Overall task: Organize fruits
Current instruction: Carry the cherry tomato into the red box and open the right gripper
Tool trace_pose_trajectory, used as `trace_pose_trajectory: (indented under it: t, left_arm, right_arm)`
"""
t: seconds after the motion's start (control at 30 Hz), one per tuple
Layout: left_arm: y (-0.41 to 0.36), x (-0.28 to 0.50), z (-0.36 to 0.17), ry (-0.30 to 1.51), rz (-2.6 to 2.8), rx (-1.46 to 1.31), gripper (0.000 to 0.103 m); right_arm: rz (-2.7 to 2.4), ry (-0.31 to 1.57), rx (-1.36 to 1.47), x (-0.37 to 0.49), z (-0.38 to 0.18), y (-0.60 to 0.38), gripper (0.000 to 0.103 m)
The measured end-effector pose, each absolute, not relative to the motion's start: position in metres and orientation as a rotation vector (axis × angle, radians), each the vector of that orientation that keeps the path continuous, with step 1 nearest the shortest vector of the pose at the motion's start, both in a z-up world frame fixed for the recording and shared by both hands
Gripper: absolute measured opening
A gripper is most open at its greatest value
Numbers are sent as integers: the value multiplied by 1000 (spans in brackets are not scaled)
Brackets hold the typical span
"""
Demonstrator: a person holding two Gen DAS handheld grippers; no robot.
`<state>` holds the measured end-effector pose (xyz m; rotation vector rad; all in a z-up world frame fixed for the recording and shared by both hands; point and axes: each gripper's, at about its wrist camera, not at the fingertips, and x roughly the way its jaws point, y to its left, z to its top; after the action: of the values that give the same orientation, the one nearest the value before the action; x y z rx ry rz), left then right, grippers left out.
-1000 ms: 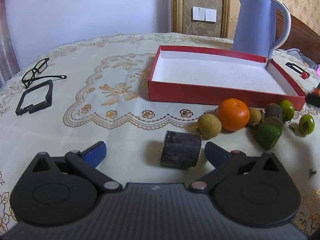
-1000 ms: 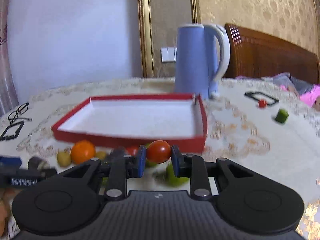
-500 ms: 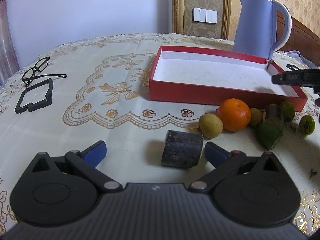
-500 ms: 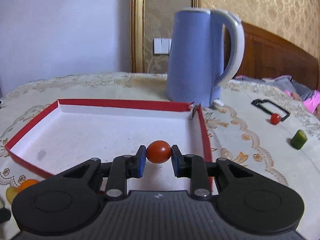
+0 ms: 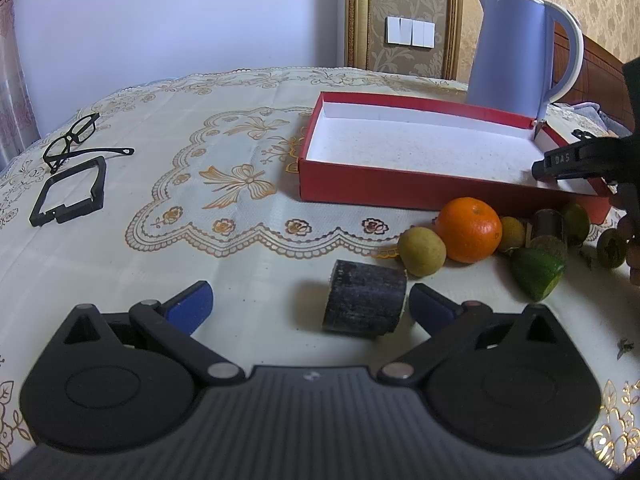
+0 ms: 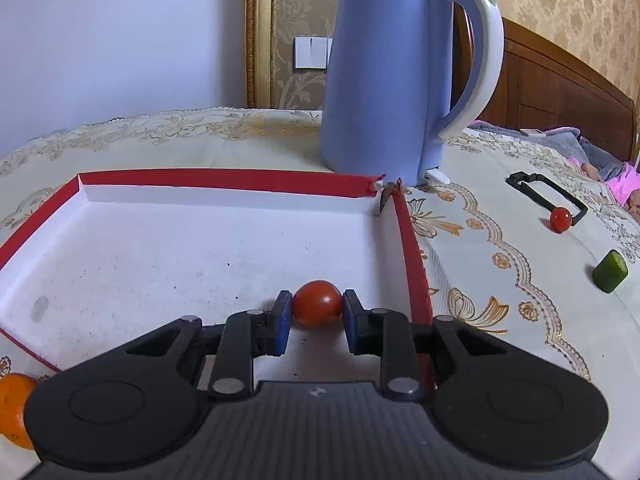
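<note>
2 tongs in play: the right tongs (image 6: 313,320) are clamped on a cherry tomato (image 6: 318,303), low over the white floor of the red box (image 6: 224,178), near its right wall. Left tongs (image 5: 308,306) gape wide, low over the worktop (image 5: 120,264), a dark cylinder (image 5: 365,303) between their tips. Beyond it, an orange (image 5: 468,229) sits just before the box.

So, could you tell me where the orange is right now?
In the left wrist view, the orange sits on the tablecloth just before the red box.
</note>
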<state>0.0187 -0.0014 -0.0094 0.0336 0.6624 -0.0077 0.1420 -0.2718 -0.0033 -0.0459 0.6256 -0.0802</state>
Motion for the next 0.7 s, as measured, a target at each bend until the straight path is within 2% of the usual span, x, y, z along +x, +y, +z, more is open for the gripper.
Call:
trace_pose_trajectory:
  t: [0.4, 0.7]
  left_arm:
    - [-2, 18, -9, 661, -6, 42, 103]
    - [2, 2, -6, 584, -46, 48, 103]
  right_arm:
    - [-32, 611, 46, 130, -1, -287, 30]
    - [-76, 454, 81, 75, 12, -313, 32]
